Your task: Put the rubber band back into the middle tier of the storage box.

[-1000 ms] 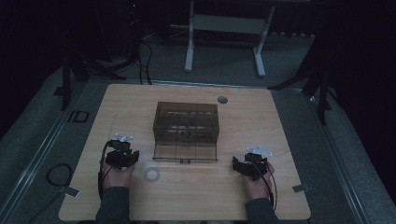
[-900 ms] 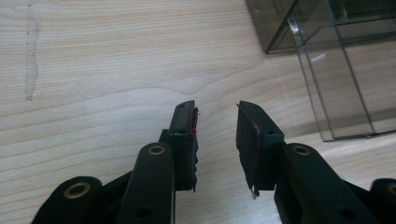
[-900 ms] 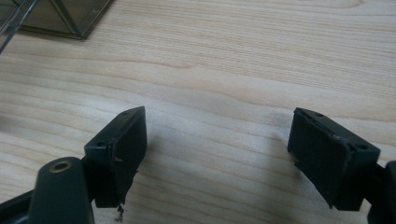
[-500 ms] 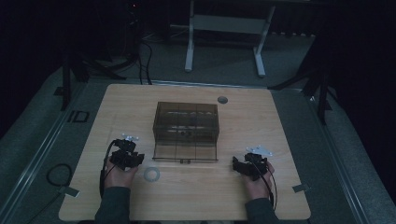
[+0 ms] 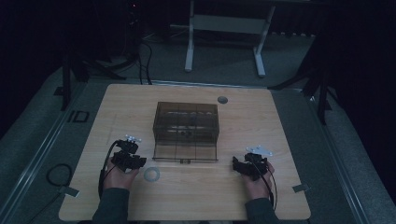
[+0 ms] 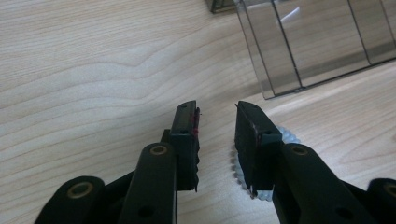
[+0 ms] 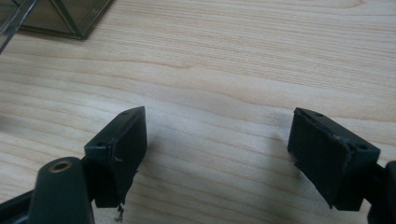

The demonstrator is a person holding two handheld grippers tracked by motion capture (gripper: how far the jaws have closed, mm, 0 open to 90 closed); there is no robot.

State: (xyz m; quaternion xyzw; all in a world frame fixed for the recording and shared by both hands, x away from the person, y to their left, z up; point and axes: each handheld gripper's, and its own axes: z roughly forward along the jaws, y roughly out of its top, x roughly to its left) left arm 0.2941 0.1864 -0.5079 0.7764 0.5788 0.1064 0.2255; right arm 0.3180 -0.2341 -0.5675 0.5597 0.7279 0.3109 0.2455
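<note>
Reaching for white ring (image 6: 280, 140) on worktop (image 5: 280, 116): left gripper (image 6: 215, 119) fingers part-open, just widened, empty; right gripper (image 7: 217, 140) wide, empty. Risk: one finger sits over ring, may skid it.

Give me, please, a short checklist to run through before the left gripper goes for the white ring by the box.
1. Left gripper jaws parted, nothing between them; they have just been opening a little: ok.
2. Ring lying flat on the table: ok.
3. Ring centred between the jaws: not ok; in the left gripper view it lies under the right-hand jaw.
4. Box apart from the ring: ok.
5. Right gripper open and away from the ring: ok.
6. Pads touching the ring: cannot tell.
</note>
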